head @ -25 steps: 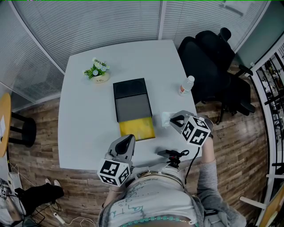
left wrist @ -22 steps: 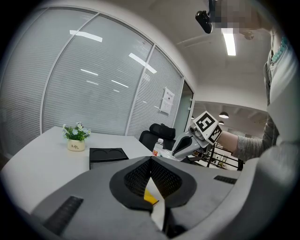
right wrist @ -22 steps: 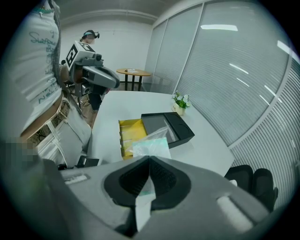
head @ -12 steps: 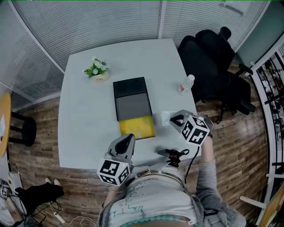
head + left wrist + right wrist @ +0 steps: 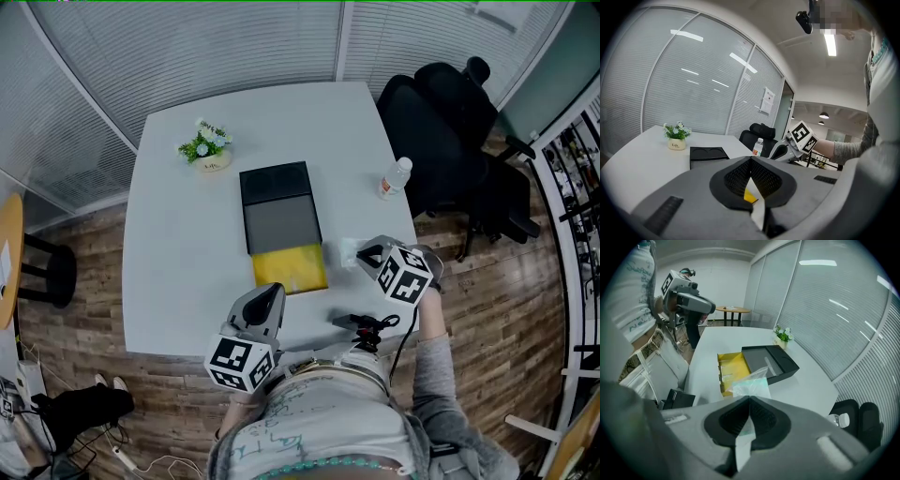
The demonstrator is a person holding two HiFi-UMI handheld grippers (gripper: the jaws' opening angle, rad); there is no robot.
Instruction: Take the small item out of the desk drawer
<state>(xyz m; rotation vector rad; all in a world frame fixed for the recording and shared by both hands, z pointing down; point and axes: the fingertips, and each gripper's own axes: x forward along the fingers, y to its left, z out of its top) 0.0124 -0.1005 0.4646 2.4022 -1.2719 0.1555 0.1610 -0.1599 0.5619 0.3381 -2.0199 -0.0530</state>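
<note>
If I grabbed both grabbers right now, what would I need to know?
Left gripper: shut, empty, near the table's front edge.
Right gripper: shut on the small clear bag.
Yellow drawer: pulled open. The bag is out of it, over the table on the drawer's right.
Done: item taken out.
Left: probably set the bag down and let go.

A potted plant (image 5: 206,150) stands far left on the bench (image 5: 178,244), a water bottle (image 5: 395,180) at the right, a black chair (image 5: 450,141) beside it.
</note>
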